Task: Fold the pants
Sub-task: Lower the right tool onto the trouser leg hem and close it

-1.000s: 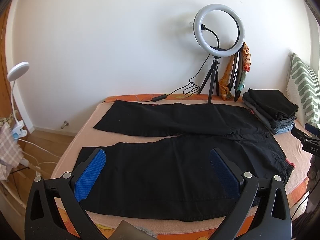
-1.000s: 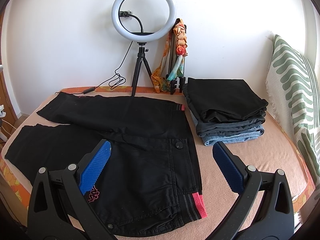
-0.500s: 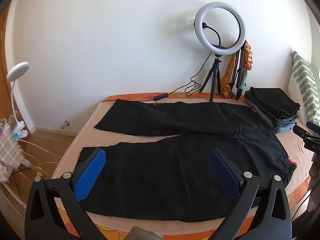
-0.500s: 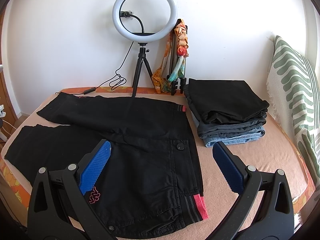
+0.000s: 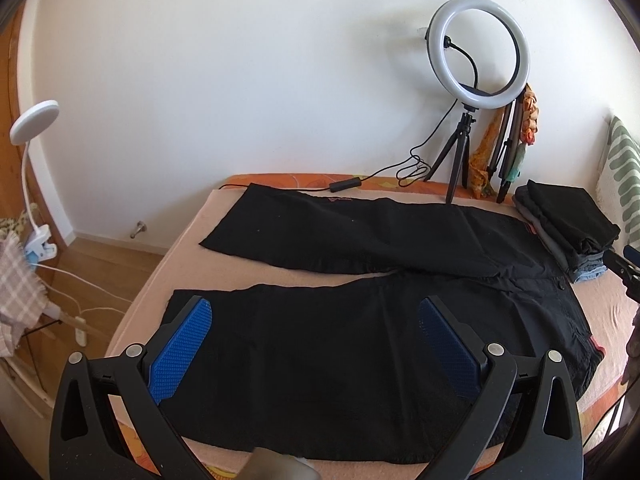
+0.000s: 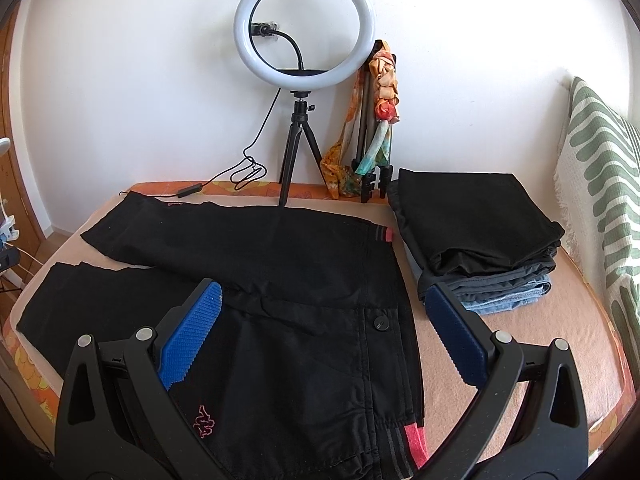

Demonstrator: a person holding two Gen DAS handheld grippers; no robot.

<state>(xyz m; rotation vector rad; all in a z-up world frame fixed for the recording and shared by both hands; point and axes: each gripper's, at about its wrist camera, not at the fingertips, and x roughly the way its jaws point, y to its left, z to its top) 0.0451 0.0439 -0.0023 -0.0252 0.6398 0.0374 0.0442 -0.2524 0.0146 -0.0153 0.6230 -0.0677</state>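
behind left tongs (image 5: 316, 344), pants (image 5: 360, 340) hem hidden.

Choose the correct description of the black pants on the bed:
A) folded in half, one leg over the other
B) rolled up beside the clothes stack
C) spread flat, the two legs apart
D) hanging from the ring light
C: the black pants lie flat on the bed with a strip of cover showing between the legs.

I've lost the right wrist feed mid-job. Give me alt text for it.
Black pants lie unfolded and flat on a bed, legs spread toward the left and the waistband with its pink-striped trim nearest the camera. The right tool hovers open above the waist area, holding nothing. Behind, a stack of folded clothes sits to the right and a ring light stands against the wall.
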